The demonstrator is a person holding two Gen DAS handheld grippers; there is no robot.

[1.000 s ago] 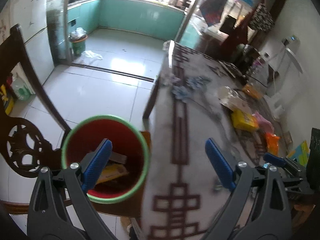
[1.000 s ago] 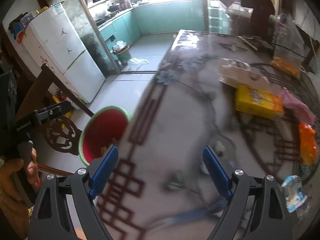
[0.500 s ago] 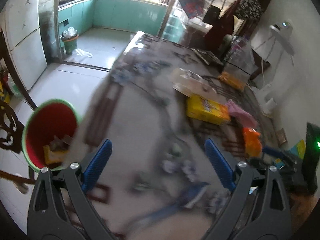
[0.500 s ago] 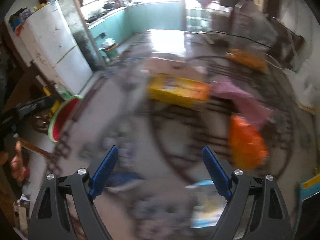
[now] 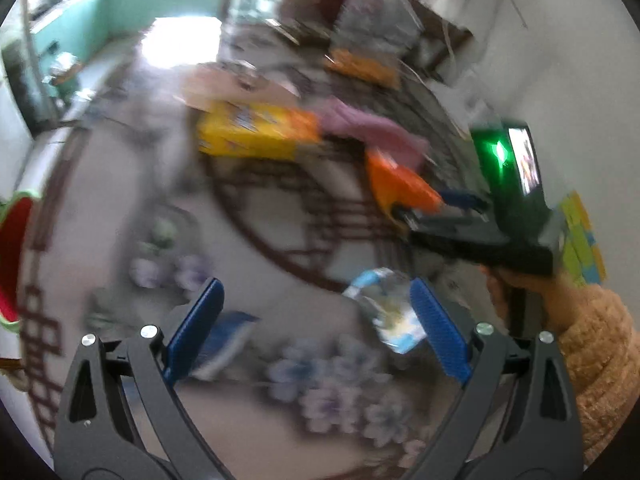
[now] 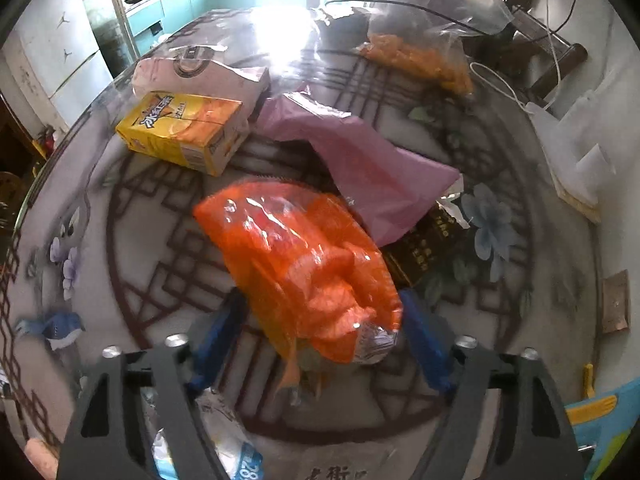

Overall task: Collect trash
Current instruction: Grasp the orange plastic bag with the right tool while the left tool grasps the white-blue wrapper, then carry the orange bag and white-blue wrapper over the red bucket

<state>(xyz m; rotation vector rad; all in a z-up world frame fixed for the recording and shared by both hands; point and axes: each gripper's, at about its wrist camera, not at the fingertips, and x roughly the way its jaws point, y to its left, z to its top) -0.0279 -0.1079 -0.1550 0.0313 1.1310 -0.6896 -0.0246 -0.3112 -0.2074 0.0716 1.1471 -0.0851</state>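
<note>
We see right gripper (image 6: 320, 338) over patterned table (image 6: 132, 240), jaws just closing around orange wrapper (image 6: 296, 264); contact unclear. Left gripper (image 5: 316, 326) gapes wide, empty, above blue-white wrapper (image 5: 390, 312). Red bin (image 5: 12, 248) at table's far-left edge.

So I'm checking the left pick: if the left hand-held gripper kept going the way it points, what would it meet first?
Probably the bare patterned tabletop; the clear-and-blue wrapper lies by its right finger, though blur hides depth.
</note>
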